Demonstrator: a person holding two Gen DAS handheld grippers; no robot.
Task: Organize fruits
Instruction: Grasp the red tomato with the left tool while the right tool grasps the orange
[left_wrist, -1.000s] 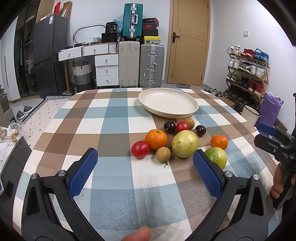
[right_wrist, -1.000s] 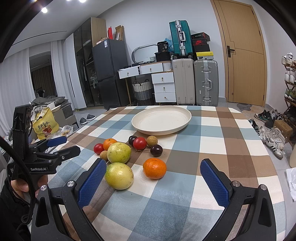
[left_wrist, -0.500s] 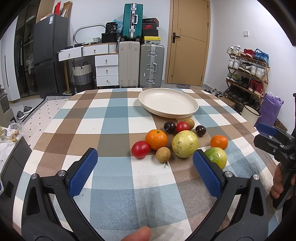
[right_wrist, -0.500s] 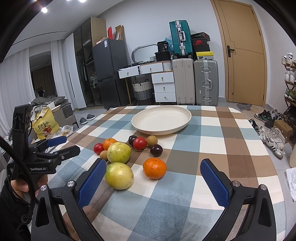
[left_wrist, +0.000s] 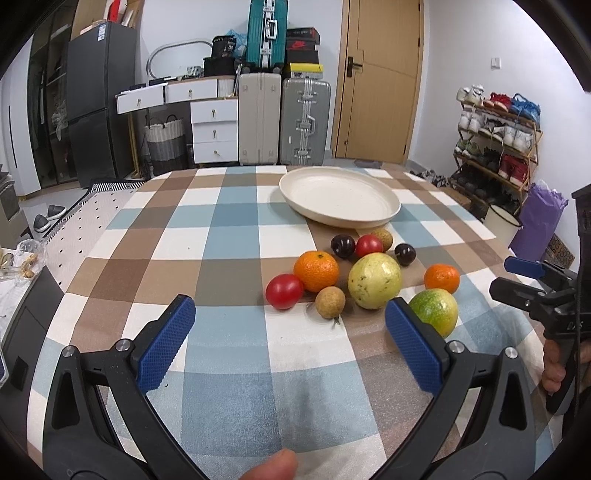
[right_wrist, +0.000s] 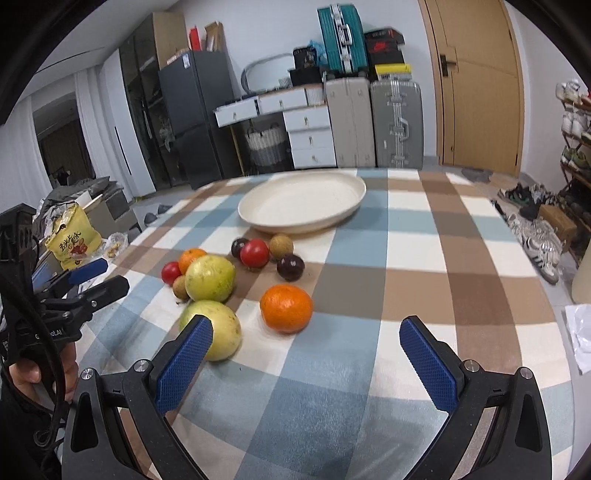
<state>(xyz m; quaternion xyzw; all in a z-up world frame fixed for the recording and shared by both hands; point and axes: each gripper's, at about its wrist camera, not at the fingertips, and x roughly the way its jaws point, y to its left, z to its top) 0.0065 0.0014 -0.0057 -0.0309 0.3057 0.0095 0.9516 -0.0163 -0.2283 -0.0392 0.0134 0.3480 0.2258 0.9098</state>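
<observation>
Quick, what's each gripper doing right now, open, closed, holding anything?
Left gripper: open, holding nothing, above the checked tablecloth.
Right gripper: open, holding nothing, fingers either side of the near orange, not touching it.

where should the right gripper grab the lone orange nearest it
Across its widest middle, jaws closing on its left and right sides, coming straight in from the near edge. The orange is round, sits apart from the other fruit, and lies in front of the open right gripper.
</observation>
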